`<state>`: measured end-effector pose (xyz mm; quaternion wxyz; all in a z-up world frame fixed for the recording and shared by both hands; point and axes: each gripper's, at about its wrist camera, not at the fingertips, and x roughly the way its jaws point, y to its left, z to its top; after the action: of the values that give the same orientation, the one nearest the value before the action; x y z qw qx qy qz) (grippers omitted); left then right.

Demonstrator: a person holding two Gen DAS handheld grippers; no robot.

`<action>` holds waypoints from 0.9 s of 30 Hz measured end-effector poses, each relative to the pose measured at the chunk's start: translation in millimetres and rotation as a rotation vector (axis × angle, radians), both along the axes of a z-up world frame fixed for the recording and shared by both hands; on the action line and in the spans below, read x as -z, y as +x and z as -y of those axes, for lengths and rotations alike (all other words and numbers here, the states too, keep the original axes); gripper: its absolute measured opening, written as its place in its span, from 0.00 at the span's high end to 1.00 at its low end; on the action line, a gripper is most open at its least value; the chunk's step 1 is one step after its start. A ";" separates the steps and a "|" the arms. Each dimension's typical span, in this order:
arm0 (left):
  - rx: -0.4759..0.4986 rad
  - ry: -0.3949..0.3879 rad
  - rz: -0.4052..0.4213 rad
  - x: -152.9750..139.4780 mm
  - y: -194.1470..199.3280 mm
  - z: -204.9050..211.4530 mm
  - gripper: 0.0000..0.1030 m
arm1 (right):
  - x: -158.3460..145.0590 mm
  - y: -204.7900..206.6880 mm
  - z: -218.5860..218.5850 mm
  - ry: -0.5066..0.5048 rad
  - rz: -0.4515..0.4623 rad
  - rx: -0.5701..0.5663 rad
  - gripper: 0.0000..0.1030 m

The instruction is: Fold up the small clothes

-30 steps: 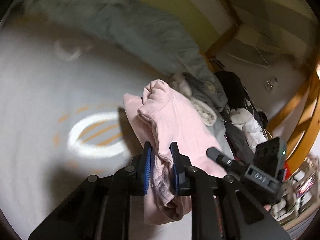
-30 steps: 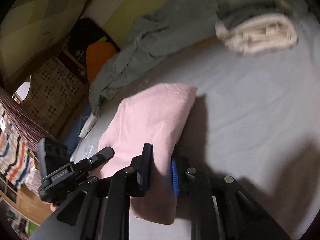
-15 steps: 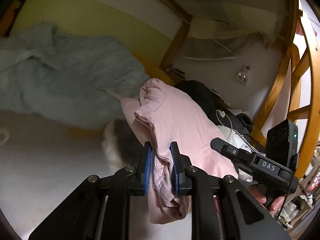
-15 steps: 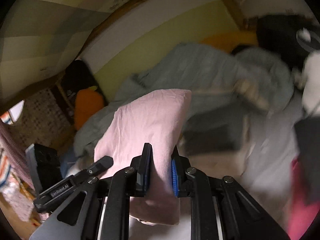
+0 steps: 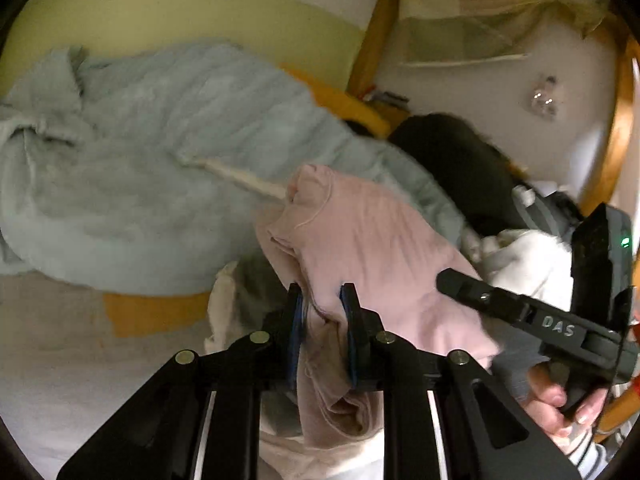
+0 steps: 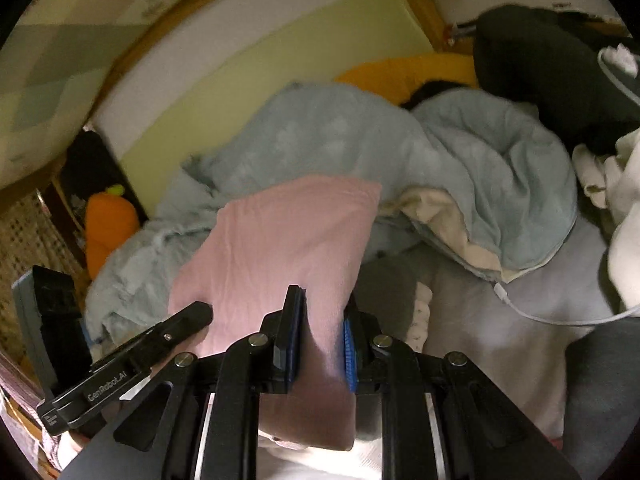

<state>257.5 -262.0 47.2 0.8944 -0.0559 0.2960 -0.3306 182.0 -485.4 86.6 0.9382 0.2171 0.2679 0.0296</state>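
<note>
A folded pink garment hangs between both grippers above the bed. My left gripper is shut on its bunched edge, with loose folds hanging below the fingers. My right gripper is shut on the smooth folded side of the pink garment. The right gripper also shows in the left wrist view, and the left gripper shows in the right wrist view. A folded grey and cream stack lies on the bed under the garment's far edge.
A rumpled light blue blanket lies along the yellow-green wall. A pile of dark and white clothes sits at the right. A white cable crosses the grey sheet. An orange plush carrot stands at the left.
Both grippers have lifted the pink garment off the sheet and carried it toward the blue blanket and the folded stack. Both grips are unchanged.
</note>
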 end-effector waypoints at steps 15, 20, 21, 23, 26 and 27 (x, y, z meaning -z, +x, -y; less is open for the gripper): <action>-0.168 0.102 0.348 4.2 -68.2 -31.0 0.25 | -4.5 -56.4 -39.0 -0.260 0.170 0.210 0.26; -0.232 0.065 0.458 10.5 -116.5 -56.7 0.05 | -21.9 -102.3 -56.3 -0.350 0.222 0.267 0.16; -0.237 0.072 0.486 11.3 -128.2 -58.6 0.03 | -21.6 -114.7 -60.8 -0.371 0.229 0.274 0.14; -0.243 0.087 0.539 12.2 -151.3 -61.4 0.01 | -16.6 -141.0 -67.5 -0.404 0.243 0.299 0.11; -0.207 0.055 0.576 9.4 -184.4 -69.8 0.01 | -9.9 -168.1 -72.7 -0.408 0.251 0.312 0.11; -0.220 0.054 0.596 8.9 -193.4 -71.3 0.01 | -8.5 -175.8 -73.7 -0.400 0.255 0.318 0.10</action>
<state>64.1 -190.6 38.3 0.9733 0.0354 0.0218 -0.2256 6.2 -411.7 95.1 0.9814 0.0614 0.1106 -0.1445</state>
